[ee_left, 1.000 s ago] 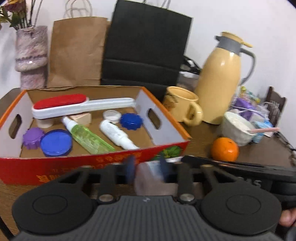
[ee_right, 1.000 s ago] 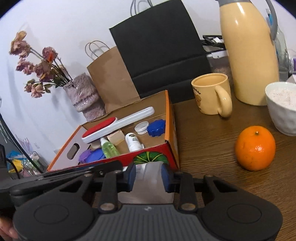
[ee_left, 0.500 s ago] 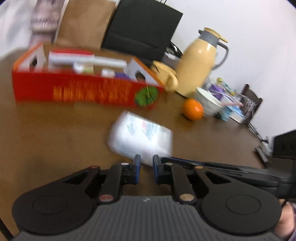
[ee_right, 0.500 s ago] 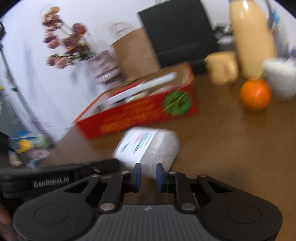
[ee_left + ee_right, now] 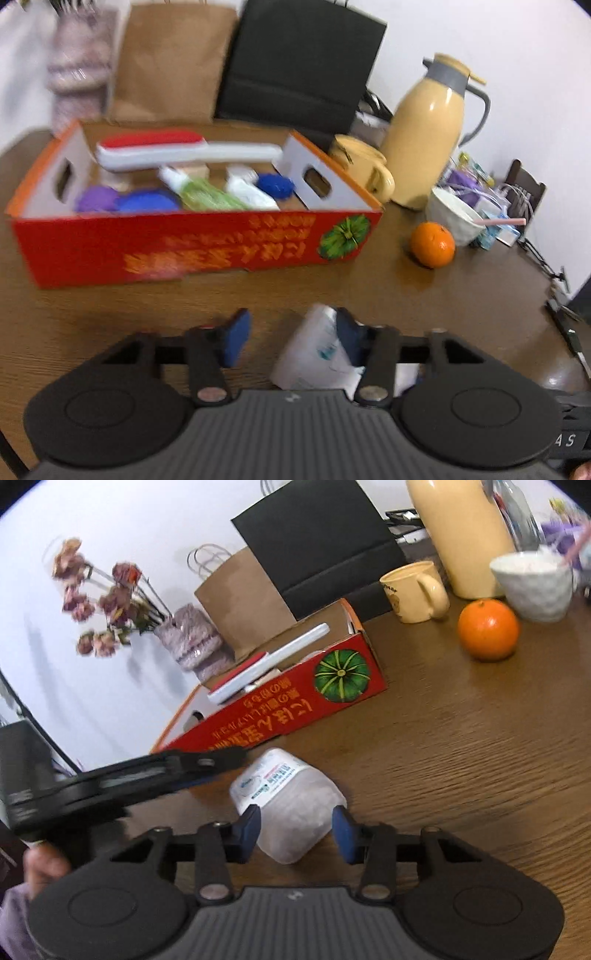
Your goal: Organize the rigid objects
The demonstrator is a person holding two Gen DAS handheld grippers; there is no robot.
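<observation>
**Between two pairs of spread fingers, a white packet on the bench**

Between the blue pads of the right gripper [image 5: 296, 828] lies a white plastic packet [image 5: 291, 805], resting on the brown wooden bench [image 5: 461, 738]. That gripper's fingers are spread wide. The left pad [image 5: 250, 829] sits right against the packet's side, though whether it touches cannot be told; the right pad [image 5: 344, 834] stands just clear of it. The packet's printed label faces up and away from the fingers, toward the red cardboard box [image 5: 280, 716].

Seen from the left wrist, the left gripper [image 5: 291, 341] is also open, its fingers apart. The packet [image 5: 317, 354] sits off-centre there, close against the right-hand pad [image 5: 347, 334] and well clear of the left-hand pad [image 5: 236, 341], with bare bench showing in the gap. This view is blurred, so contact cannot be judged. In the right wrist view the left gripper's dark body [image 5: 122, 775] reaches in from the left, its tip just beside the packet's far end.

Beyond both pairs of fingers stands the red box [image 5: 192, 247], open-topped, holding a red-and-white brush [image 5: 184, 149], a green bottle [image 5: 201, 192], a white bottle [image 5: 251, 190] and blue and purple lids. To the right of the fingers and farther off sit an orange [image 5: 433, 244], a white bowl [image 5: 452, 218], a yellow mug [image 5: 364, 168] and a cream thermos jug [image 5: 428, 129].
</observation>
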